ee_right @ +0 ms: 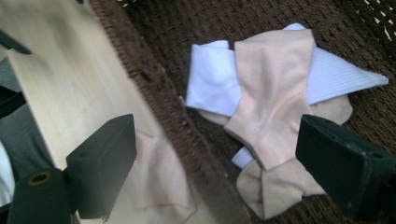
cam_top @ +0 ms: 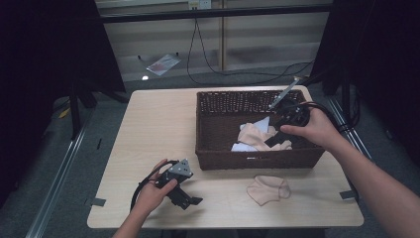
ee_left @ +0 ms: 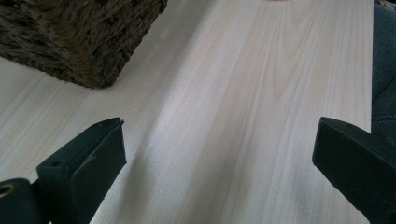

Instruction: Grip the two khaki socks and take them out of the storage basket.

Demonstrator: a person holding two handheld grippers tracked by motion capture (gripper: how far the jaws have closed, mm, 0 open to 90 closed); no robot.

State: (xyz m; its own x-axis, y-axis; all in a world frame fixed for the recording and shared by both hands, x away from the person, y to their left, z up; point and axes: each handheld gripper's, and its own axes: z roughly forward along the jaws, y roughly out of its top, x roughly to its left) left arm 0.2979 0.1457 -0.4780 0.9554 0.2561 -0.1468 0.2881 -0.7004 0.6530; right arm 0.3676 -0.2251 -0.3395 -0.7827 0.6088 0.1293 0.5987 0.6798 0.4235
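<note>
Hands first, down at the near edge of the table: the left gripper lies low on the wood in the person's left hand, pointing toward the near right. Its jaws stand wide apart with bare tabletop between them, and in the left gripper view a corner of the basket sits off to one side, well clear of the pads.

Just to the right, a beige garment lies crumpled flat on the table, close against the basket's front wall, outside it.

Behind that stands the dark woven basket on the right half of the table. Inside it a small heap: a beige garment spread on top, a white cloth under it poking out at both sides, more beige cloth below.

Over that heap hovers the right gripper, held in the right hand above the basket's right end, nose down. Its jaws stand far apart and grip nothing; the clothes lie loose beneath, clear of both pads.

Farther back, a black cable trails across the grey floor.
</note>
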